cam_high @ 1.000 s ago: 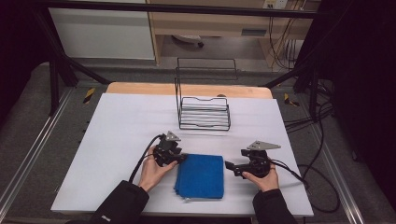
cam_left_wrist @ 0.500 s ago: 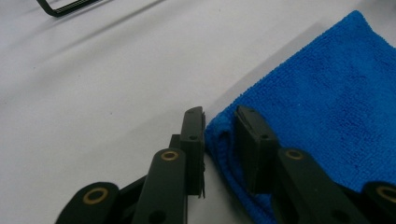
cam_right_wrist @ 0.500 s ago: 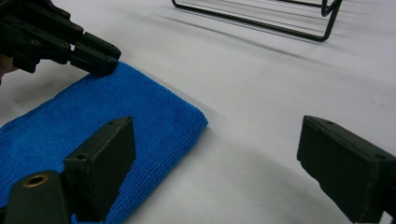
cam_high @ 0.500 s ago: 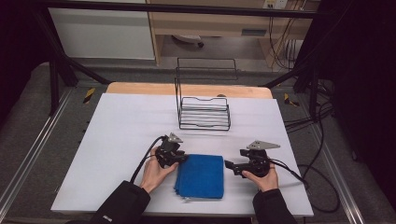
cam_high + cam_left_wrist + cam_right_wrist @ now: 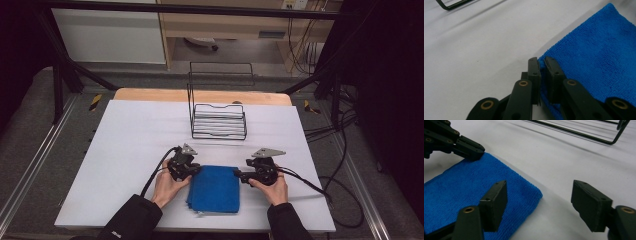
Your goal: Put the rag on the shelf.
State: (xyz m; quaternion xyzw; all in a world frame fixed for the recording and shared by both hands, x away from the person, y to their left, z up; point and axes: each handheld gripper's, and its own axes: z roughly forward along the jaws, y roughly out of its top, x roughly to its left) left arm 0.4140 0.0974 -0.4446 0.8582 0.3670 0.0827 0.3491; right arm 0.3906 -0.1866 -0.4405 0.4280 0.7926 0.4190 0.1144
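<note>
Cloth (image 5: 215, 189) between both tongs

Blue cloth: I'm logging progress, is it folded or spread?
Folded: the blue cloth is a compact rectangle, with stacked layer edges along its left side in the high view.

the folded cloth (image 5: 215, 189) is plain bright blue. the counter (image 5: 130, 135) is white with a bare wooden strip behind the black wire rack (image 5: 218, 120). both grippers, left gripper (image 5: 194, 171) and right gripper (image 5: 239, 175), are black.
</note>
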